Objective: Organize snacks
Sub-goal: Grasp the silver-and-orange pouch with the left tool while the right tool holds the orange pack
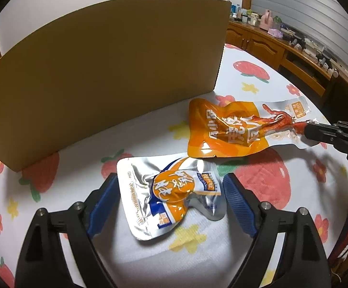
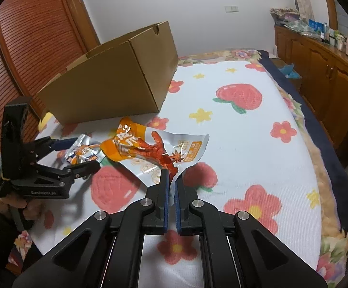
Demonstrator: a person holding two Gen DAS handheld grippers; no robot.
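We're in a home bedroom here: a bed (image 2: 258, 129) spread with a white cover printed in strawberries, flowers and stars fills the view, a floral quilt edging it. Along one wall runs a low wooden cabinet (image 2: 322, 72) cluttered with bottles and knick-knacks (image 1: 253, 16), and a slatted wooden wardrobe door (image 2: 30, 43) stands opposite.

Both wrist views look steeply down, close over the same bedspread (image 1: 258, 76).

A flower-printed bed (image 2: 241, 144) carries a cardboard box (image 2: 116, 81), a small pouch (image 1: 171, 192) and an orange pouch (image 1: 236, 129).
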